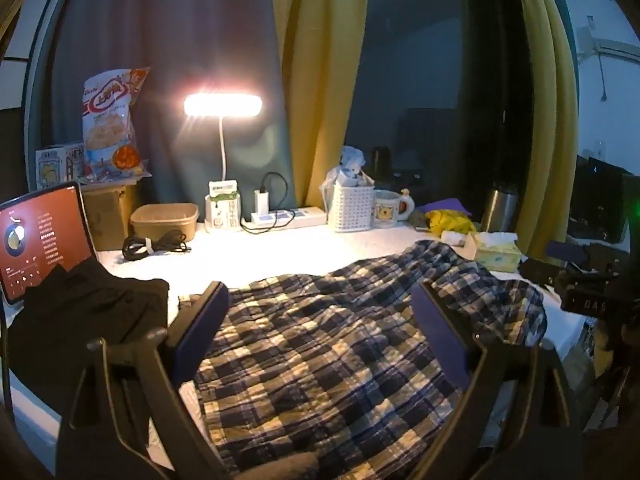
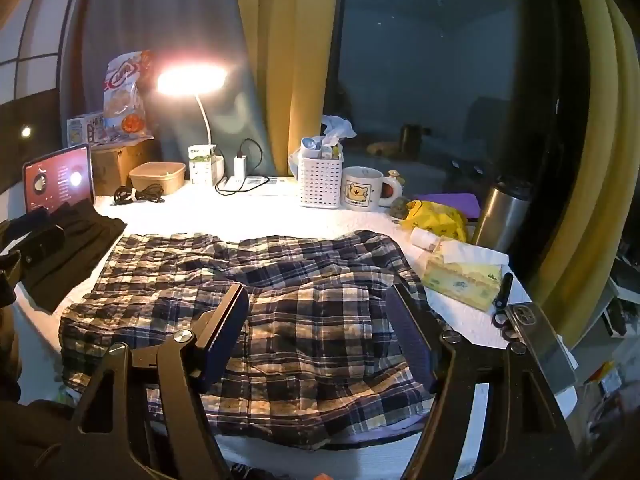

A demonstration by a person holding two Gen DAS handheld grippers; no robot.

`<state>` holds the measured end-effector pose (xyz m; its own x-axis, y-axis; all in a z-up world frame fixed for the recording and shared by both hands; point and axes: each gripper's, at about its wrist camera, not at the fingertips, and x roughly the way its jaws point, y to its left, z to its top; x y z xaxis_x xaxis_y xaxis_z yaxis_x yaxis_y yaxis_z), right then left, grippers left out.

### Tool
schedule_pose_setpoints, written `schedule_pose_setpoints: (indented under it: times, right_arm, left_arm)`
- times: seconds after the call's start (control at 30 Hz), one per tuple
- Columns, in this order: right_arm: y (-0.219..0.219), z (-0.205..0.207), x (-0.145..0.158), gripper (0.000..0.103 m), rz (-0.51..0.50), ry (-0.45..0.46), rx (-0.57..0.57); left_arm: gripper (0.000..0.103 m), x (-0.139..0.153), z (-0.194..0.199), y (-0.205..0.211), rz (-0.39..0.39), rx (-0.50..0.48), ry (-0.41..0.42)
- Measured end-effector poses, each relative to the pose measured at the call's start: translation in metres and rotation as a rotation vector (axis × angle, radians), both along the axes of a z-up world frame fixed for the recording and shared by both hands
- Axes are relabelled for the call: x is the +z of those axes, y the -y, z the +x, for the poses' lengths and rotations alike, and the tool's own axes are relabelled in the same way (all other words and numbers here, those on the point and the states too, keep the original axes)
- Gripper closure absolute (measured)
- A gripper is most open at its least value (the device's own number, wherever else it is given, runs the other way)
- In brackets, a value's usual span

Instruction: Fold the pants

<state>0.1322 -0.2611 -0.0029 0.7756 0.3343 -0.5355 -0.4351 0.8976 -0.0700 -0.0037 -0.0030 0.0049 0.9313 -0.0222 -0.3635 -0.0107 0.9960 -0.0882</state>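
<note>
The plaid pants (image 1: 320, 344) lie spread and wrinkled across the white table (image 1: 256, 256), dark blue and cream checks. They also show in the right wrist view (image 2: 280, 312), reaching from left to right. My left gripper (image 1: 320, 292) is open and empty, held over the left part of the pants. My right gripper (image 2: 318, 294) is open and empty, held over the right part of the pants. The right gripper's body shows at the right edge of the left wrist view (image 1: 584, 284). The left gripper's body shows at the left edge of the right wrist view (image 2: 32, 240).
A folded black garment (image 1: 80, 312) lies at the left in front of a tablet (image 1: 40, 236). Along the back stand a lit lamp (image 1: 223, 105), power strip (image 1: 288, 216), white basket (image 1: 352, 204), mug (image 1: 390, 208), steel flask (image 2: 504, 216). A tissue box (image 2: 460, 276) and phone (image 2: 536, 332) lie right.
</note>
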Motion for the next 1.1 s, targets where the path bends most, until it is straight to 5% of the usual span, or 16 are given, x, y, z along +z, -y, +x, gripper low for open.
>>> schedule_pose_setpoints:
  times: [0.3,1.1]
  right_arm:
    - [0.0030,-0.0008,0.0030,0.029,0.015,0.000,-0.001]
    - [0.0021,-0.0026,0.0055,0.029,0.007,-0.004,0.005]
  left_arm:
    - [0.010,-0.0030,-0.0015,-0.0097,-0.053,-0.008,-0.012]
    - [0.010,-0.0016,-0.0041,-0.0075,-0.028,0.003,-0.012]
